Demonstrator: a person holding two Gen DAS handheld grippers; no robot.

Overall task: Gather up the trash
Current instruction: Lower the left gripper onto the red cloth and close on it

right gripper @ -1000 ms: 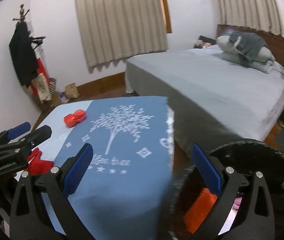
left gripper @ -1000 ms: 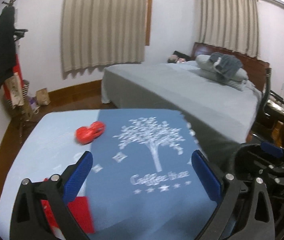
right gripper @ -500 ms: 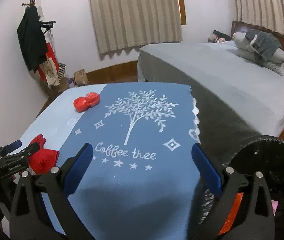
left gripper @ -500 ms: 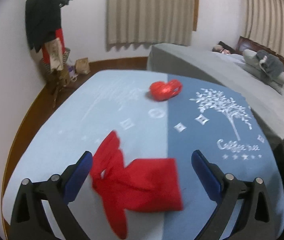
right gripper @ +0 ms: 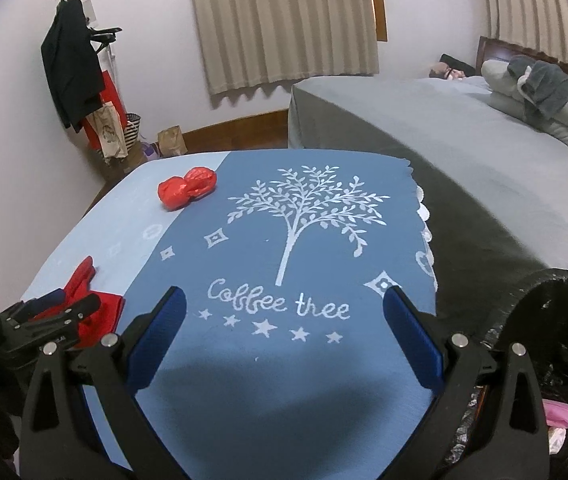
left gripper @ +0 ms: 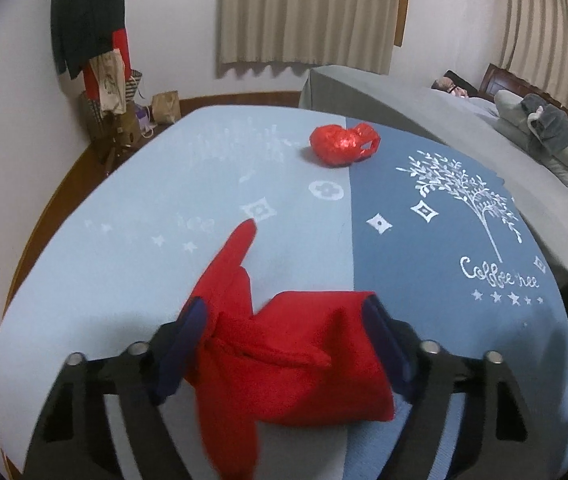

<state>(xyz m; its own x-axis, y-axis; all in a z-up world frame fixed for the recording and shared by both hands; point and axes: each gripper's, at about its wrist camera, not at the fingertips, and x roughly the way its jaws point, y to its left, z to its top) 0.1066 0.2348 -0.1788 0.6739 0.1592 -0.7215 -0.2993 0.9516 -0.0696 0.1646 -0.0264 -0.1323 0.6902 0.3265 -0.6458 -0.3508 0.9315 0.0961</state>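
Note:
A red cloth pouch (left gripper: 304, 344) lies on the near left of the tablecloth-covered table (left gripper: 124, 240). My left gripper (left gripper: 284, 320) straddles it, its jaws closing, and both blue pads touch the pouch's sides. From the right wrist view, the left gripper (right gripper: 78, 298) sits low over the pouch (right gripper: 104, 308). A crumpled red plastic bag (left gripper: 342, 144) rests farther back on the table, also seen as the red plastic bag (right gripper: 186, 188). My right gripper (right gripper: 284, 300) hovers open above the dark blue cloth, with nothing between its fingers.
A black bin bag (right gripper: 556, 320) with litter inside gapes at the table's right edge. Beyond it stands a grey bed (right gripper: 484, 152) with folded bedding and a person lying at its far end. A coat rack (right gripper: 72, 60) and floor bags fill the left corner.
My left gripper swung left and down from the printed tree to the red pouch, and its jaws narrowed onto it. The right gripper drifted forward over the table, staying open.

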